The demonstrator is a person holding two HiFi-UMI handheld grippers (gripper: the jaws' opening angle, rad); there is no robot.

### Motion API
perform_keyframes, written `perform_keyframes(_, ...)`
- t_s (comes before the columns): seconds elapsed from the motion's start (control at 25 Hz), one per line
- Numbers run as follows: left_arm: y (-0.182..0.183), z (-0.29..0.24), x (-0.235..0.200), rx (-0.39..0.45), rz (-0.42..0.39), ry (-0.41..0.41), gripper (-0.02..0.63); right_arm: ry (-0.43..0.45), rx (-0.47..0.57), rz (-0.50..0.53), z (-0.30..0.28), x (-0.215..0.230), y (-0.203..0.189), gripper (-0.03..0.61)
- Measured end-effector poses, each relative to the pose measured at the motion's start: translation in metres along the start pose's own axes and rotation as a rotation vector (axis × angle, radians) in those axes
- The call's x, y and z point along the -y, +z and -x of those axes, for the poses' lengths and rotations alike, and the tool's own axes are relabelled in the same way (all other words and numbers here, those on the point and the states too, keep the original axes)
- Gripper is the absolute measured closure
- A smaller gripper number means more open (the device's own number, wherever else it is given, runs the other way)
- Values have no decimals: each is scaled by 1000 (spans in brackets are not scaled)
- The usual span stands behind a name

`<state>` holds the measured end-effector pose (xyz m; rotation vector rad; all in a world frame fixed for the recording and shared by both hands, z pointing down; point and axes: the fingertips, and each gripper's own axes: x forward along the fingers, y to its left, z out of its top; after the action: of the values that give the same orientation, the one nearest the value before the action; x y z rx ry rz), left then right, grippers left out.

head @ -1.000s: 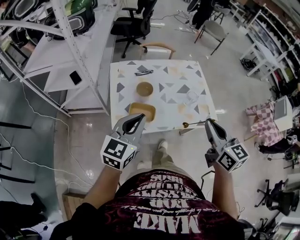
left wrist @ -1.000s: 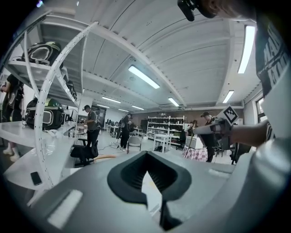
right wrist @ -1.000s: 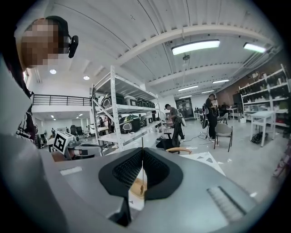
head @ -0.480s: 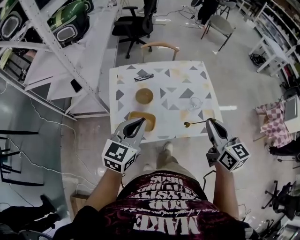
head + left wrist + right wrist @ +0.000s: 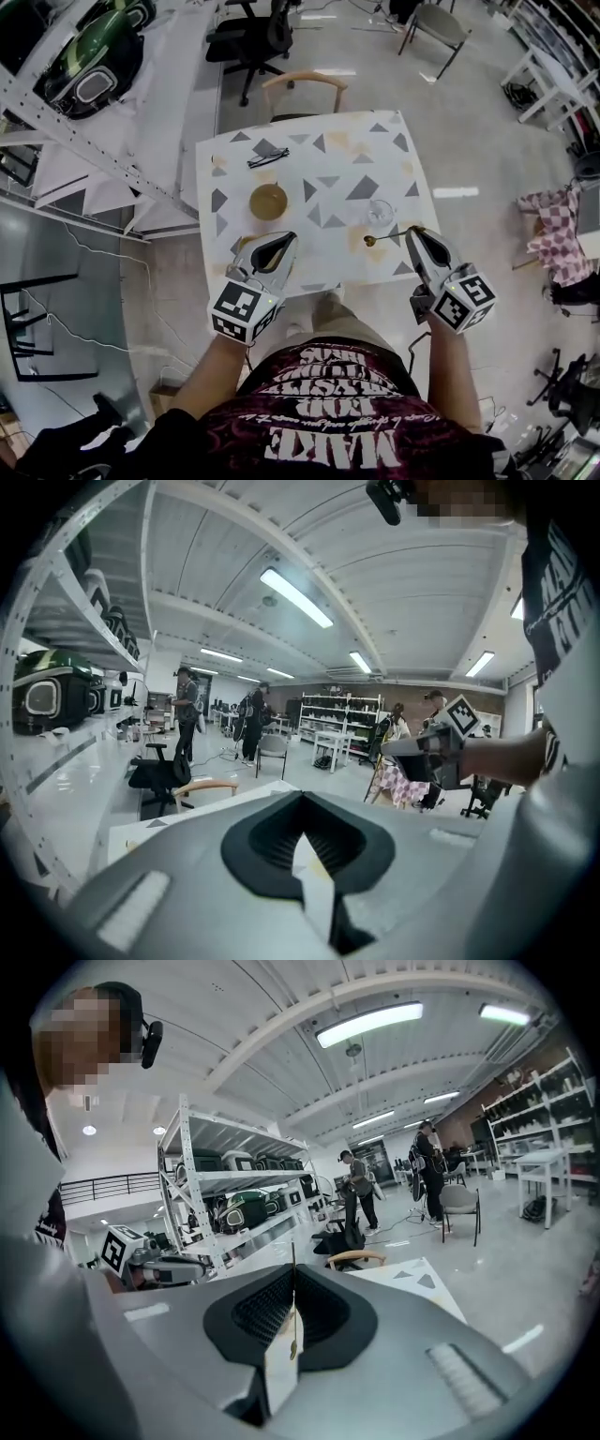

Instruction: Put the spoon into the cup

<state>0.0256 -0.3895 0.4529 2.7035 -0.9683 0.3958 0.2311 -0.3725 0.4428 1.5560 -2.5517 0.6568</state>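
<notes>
Fingers (image 5: 424, 251) of right gripper (image 5: 413, 232) pinched on spoon (image 5: 382, 236), held just beside cup (image 5: 380, 213); carrying step judged in hand. Next: spoon to be brought over cup and lowered in. Left gripper (image 5: 287, 236) fingers pressed together, empty.

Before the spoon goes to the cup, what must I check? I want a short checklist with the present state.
1. Grip of right gripper on spoon: ok, jaws shut on its handle.
2. Glass cup upright on table: ok.
3. Mouth of cup free: cannot tell, too small.
4. Bowl of spoon over cup: not ok, it stops short, on the person's side.
5. The left gripper away from cup: ok, shut, empty.
</notes>
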Motion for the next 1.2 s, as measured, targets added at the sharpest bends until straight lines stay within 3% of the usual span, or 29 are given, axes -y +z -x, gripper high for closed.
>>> perform_keyframes(0.64, -13, -104, 6, -123, 23, -22, 614, -21, -138, -78, -57, 118, -51, 545)
perform_keyframes(1.2, -31, -139, 2, -211, 50, 19, 614, 11, -261, -120, -108, 169, -117, 545)
